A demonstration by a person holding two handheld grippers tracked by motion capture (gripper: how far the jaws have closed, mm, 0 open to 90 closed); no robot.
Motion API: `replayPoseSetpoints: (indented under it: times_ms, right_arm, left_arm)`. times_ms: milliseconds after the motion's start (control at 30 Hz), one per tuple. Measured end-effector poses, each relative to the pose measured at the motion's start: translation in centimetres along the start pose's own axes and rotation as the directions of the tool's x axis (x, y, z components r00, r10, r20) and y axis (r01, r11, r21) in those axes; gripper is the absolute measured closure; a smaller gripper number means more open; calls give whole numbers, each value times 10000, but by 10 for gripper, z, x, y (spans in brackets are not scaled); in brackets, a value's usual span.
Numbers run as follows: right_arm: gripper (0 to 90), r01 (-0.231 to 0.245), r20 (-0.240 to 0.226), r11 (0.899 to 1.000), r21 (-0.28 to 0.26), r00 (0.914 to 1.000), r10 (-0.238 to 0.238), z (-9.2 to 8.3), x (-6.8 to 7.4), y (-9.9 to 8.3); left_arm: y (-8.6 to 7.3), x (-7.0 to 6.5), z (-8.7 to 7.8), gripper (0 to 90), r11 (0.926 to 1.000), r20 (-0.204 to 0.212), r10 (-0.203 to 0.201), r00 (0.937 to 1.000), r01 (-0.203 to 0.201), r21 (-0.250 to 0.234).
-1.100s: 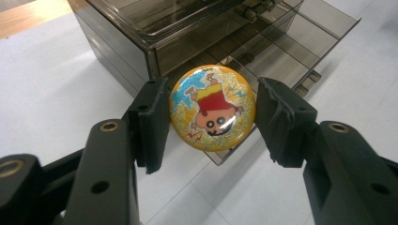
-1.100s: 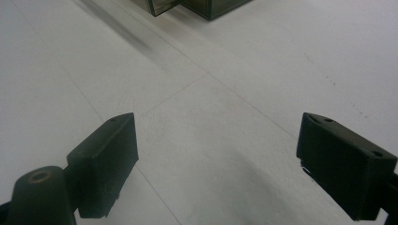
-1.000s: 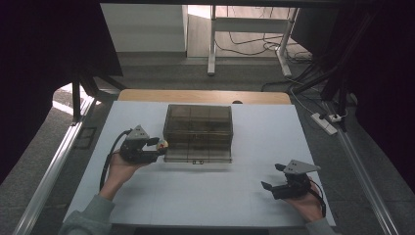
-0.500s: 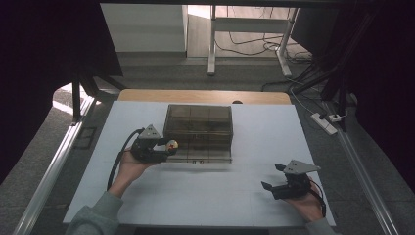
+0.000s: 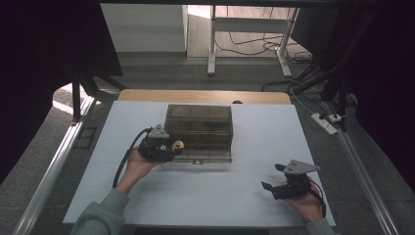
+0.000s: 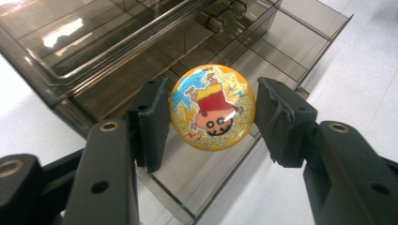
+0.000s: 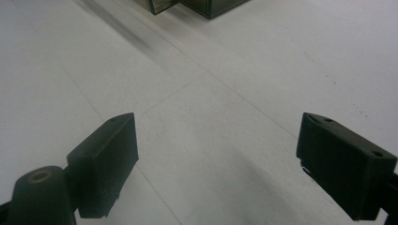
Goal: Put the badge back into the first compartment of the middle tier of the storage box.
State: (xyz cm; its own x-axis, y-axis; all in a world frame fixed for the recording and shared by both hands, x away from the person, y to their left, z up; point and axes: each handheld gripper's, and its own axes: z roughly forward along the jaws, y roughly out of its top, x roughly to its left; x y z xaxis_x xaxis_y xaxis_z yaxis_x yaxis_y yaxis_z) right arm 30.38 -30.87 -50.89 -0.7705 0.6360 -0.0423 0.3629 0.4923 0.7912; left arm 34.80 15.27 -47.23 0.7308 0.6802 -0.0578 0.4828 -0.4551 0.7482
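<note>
Left gripper [image 6: 211,117], held in the person's left hand [image 5: 137,166], is clamped on a round orange glittery badge with a cartoon child printed on it [image 6: 212,107], its two black pads pressing the badge's opposite edges and holding it above the pulled-out drawer [image 6: 263,51] of a smoky brown transparent plastic organiser box [image 5: 198,122], at the box's front left corner in the high view. That box stands near the middle of the white desk [image 5: 147,200]. Right gripper [image 5: 273,177], in the person's right hand [image 5: 307,203], rests well apart at the desk's near right corner with its jaws spread wide and nothing between them.
</note>
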Motion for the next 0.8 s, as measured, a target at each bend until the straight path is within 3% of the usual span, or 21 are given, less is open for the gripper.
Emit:
replayPoseSetpoints:
  times_ms: [667, 700, 800]
  right_arm:
    - [128, -4, 18, 10000, 32, 10000, 4, 0, 0, 0]
    - [127, 0, 17, 10000, 39, 10000, 0, 0, 0, 0]
    - [127, -4, 17, 10000, 42, 10000, 4, 0, 0, 0]
  left_arm:
    - [1, 2, 6, 453, 10000, 30, -37, 10000, 37, 90]
    - [1, 2, 6, 400, 10000, 40, -41, 10000, 40, 79]
    - [1, 2, 6, 370, 10000, -6, 11, 10000, -11, 51]
